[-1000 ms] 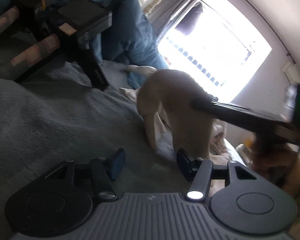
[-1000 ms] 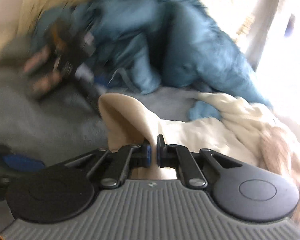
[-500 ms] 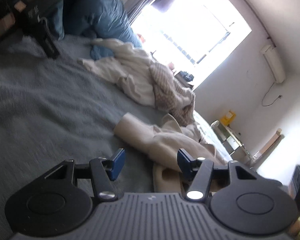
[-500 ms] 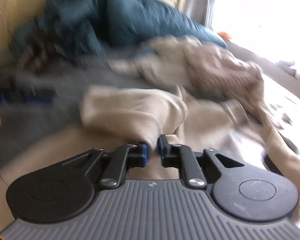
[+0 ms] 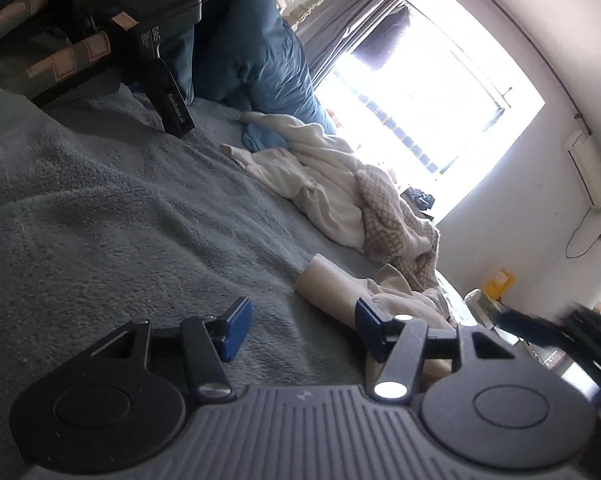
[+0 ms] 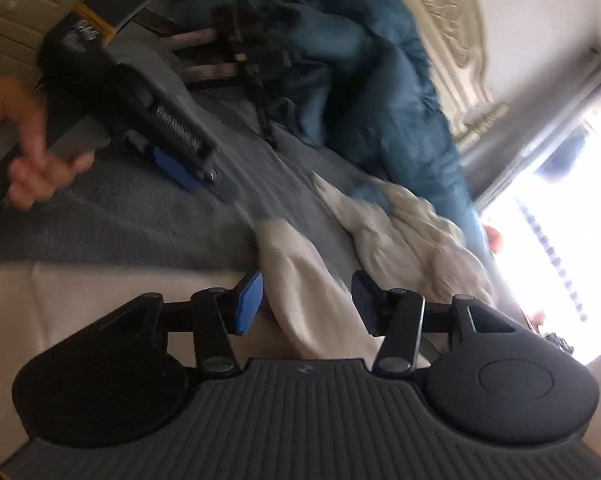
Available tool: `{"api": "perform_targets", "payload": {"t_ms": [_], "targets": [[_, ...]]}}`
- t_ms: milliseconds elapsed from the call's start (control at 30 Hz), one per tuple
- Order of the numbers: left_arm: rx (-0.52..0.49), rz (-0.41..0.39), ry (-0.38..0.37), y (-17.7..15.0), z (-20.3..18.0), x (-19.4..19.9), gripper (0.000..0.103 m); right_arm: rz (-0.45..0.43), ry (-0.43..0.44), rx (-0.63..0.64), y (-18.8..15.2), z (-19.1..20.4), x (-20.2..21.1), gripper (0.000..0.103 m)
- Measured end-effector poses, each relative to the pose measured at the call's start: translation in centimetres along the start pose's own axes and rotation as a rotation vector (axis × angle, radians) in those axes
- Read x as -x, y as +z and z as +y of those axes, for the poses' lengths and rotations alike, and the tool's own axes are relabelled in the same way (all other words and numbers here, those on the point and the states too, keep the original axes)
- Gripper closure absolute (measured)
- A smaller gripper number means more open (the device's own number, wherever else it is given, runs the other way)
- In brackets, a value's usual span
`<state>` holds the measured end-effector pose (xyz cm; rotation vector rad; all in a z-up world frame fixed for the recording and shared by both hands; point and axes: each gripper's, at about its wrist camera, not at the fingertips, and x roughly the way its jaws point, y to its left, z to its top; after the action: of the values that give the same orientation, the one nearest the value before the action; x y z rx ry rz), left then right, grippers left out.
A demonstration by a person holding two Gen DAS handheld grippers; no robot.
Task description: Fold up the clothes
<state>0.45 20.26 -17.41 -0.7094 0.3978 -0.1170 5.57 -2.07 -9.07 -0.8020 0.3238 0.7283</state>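
A beige garment [image 5: 340, 292] lies crumpled on the grey blanket [image 5: 100, 220], one sleeve stretched out flat. My left gripper [image 5: 300, 330] hovers low over the blanket, open and empty, its right finger beside that sleeve. In the right wrist view the same beige garment [image 6: 312, 308] lies under and between the spread fingers of my right gripper [image 6: 306, 306], which is open and grips nothing. The left gripper [image 6: 172, 160] shows there too, held by a hand [image 6: 32, 152] at the left.
A pile of white and knitted clothes [image 5: 340, 200] lies further along the bed. A blue duvet [image 6: 360, 80] is heaped by the headboard, with black boxes [image 5: 100, 40] beside it. A bright window [image 5: 440, 100] is behind. The blanket's left part is bare.
My right gripper was shut on the beige garment, carried it down onto the bed and has opened, letting it go. The left gripper stayed open while its view swung.
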Motion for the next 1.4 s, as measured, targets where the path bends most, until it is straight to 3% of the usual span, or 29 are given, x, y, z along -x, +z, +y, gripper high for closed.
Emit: {"api": "perform_targets", "payload": {"t_ms": [133,233,267,300,333,433,533,667,767,833,933,1033,1200,1333,1400], "targets": [[-0.005,-0.033,-0.001,0.7,0.3,0.8,0.044,0.008,0.074,0.032,2.6,0.9,-4.7,0.054],[-0.021,-0.091,-0.003,1.4,0.4,2.0,0.04,0.104,0.078,-0.008,2.8,0.7,-9.1,0.057],[-0.027,-0.098,-0.007,1.5,0.4,2.3,0.04,0.133,0.065,-0.011,2.7,0.7,-10.2,0.068],[-0.034,-0.104,-0.011,1.7,0.3,2.5,0.04,0.143,0.055,-0.024,2.6,0.4,-10.7,0.087],[-0.041,-0.109,-0.016,1.8,0.3,2.7,0.04,0.14,0.05,-0.048,2.7,0.0,-10.8,0.087],[-0.079,-0.103,-0.033,1.9,-0.4,3.0,0.04,0.038,0.004,-0.189,2.7,-2.3,-8.0,0.093],[-0.118,-0.091,-0.062,1.9,-1.4,2.9,0.039,-0.133,-0.031,-0.437,1.9,-6.6,-2.2,0.093],[-0.181,-0.048,-0.114,1.6,-3.3,2.3,0.037,-0.364,0.071,-0.879,-3.1,-13.9,5.4,0.093],[-0.251,-0.012,-0.153,1.3,-5.1,1.5,0.036,-0.478,0.188,-1.145,-9.1,-16.9,8.5,0.093],[-0.272,0.022,-0.209,1.1,-6.1,0.8,0.033,-0.526,0.251,-1.252,-13.0,-17.5,9.4,0.093],[-0.297,0.076,-0.28,0.6,-7.9,-0.1,0.03,-0.591,0.256,-1.439,-18.6,-17.2,10.0,0.093],[-0.365,0.107,-0.297,-0.4,-9.8,-0.9,0.03,-0.67,0.245,-1.648,-23.8,-15.5,10.6,0.093],[-0.401,0.142,-0.335,-1.1,-12.1,-1.3,0.03,-0.723,0.268,-1.653,-27.2,-13.5,12.0,0.092],[-0.515,0.095,-0.413,-1.6,-13.8,0.9,0.029,-0.691,0.381,-1.537,-25.6,-13.6,12.6,0.092],[-0.607,0.063,-0.457,-2.3,-14.6,3.0,0.019,-0.677,0.458,-1.451,-24.1,-13.2,13.3,0.093]]}}
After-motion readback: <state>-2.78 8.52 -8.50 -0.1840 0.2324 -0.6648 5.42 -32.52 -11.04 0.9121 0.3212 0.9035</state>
